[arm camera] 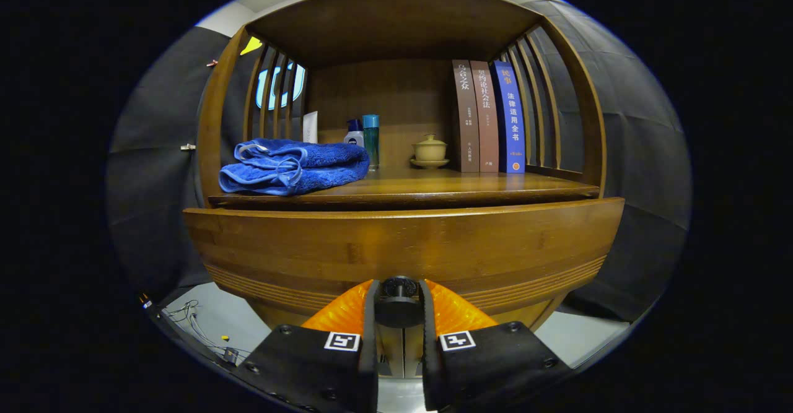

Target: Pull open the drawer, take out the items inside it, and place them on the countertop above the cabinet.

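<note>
Against the drawer [403, 249] front, gripper [399, 304] jaws apparently clamping its knob [399, 288], towel [292, 165] above

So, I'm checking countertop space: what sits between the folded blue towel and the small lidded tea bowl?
In the gripper view, between folded blue towel and lidded tea bowl stand two bottles. Gripper is shut on the dark round drawer knob.
</note>
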Tool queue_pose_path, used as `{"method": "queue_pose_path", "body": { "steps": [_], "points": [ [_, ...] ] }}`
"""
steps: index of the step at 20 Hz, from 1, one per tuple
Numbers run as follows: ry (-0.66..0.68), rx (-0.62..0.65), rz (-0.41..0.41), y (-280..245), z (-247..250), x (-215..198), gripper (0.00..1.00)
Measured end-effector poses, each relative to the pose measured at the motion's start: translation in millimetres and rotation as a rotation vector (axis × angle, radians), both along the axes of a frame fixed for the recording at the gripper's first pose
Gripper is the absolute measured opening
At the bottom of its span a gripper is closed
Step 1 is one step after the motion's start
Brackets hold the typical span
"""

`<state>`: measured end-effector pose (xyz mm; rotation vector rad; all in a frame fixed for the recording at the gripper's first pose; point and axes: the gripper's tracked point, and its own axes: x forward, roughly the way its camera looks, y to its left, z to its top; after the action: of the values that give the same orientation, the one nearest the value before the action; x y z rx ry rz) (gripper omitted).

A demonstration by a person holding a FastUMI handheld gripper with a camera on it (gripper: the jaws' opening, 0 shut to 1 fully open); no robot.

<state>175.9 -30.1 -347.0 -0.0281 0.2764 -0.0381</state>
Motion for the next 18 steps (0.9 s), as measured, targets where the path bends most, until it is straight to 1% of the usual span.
{"method": "queue_pose_path", "body": {
  "steps": [5, 8, 13, 16, 18],
  "points": [
    [0.013, 0.035, 0.005, 1, 5, -51, 0.32],
    [0.018, 0.048, 0.004, 1, 8, -75, 0.32],
    [0.032, 0.064, 0.001, 1, 10, -102, 0.32],
    [0.060, 0.072, -0.004, 0, 2, -115, 0.32],
    [0.053, 0.075, -0.003, 0, 3, -115, 0.32]
  ]
}}
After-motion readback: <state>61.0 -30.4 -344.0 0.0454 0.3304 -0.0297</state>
